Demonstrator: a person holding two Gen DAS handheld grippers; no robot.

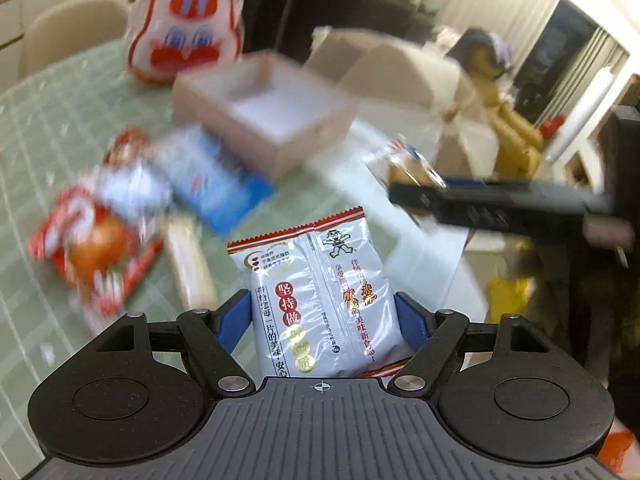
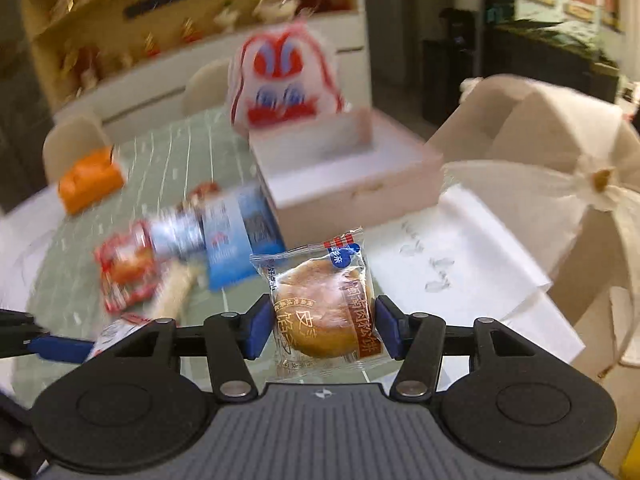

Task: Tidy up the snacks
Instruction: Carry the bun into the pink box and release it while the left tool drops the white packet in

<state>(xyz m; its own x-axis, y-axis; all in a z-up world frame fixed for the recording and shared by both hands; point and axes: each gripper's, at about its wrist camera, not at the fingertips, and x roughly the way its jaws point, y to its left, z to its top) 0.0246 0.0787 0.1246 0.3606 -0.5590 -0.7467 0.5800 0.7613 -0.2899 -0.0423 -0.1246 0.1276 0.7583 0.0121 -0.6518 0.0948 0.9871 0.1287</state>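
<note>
Left gripper [image 1: 320, 316] is clamped on a silver cracker packet [image 1: 320, 300], blue pads pressing both of its sides, packet standing upright between them and held above the table [image 1: 48, 128]. Right gripper [image 2: 322, 326] has its own catch: a round pastry [image 2: 322, 312] in a clear wrapper, pinched between the blue pads, also up in the air.

Down on the table, covered by a green grid mat, the rest of the snacks lie in a loose heap: a red packet [image 1: 88, 248], a blue packet [image 1: 216, 184] touching the open box [image 1: 264, 116], and a pale long stick-shaped snack [image 1: 190, 264] beside the red one. The box is pinkish, white inside, and looks empty from both views. Behind it stands a white bag with a red and blue face [image 1: 186, 28]. An orange pack [image 2: 90, 180] sits well apart at the far edge of the mat, seen from the right wrist.

From the left wrist, the right gripper shows as a dark bar at the right, its pastry just visible at the tip. White paper [image 2: 472, 260] lies beside the box, near beige chair backs [image 2: 532, 128]. Everything beyond the grippers is blurred.
</note>
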